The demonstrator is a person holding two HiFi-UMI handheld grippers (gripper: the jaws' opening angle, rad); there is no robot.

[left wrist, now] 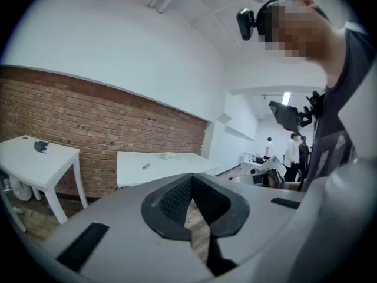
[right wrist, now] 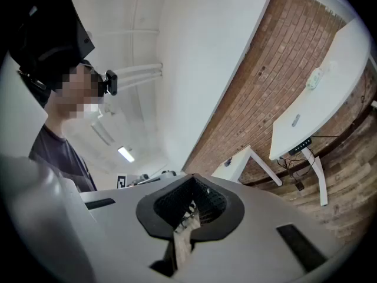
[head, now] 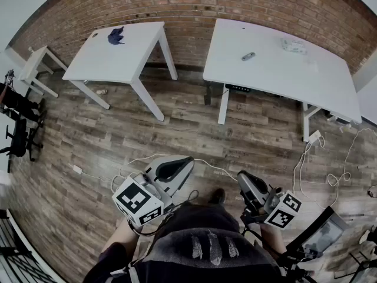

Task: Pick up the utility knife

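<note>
The utility knife (head: 248, 56) is a small grey thing lying on the large white table (head: 306, 81) at the back right, far from both grippers. It also shows as a tiny grey sliver in the left gripper view (left wrist: 145, 166) and in the right gripper view (right wrist: 296, 120). My left gripper (head: 186, 160) is held low near the person's body, jaws shut and empty. My right gripper (head: 242, 177) sits beside it on the right, also shut with nothing between its pads. In their own views the left gripper (left wrist: 191, 204) and right gripper (right wrist: 191, 210) show closed black pads.
A pale packet (head: 293, 45) lies near the knife. A second white table (head: 126, 55) at the back left carries a dark blue object (head: 115, 36). Cables (head: 330, 170) trail over the wood floor. Black equipment (head: 17, 114) stands at the left; people (left wrist: 291, 152) stand in the background.
</note>
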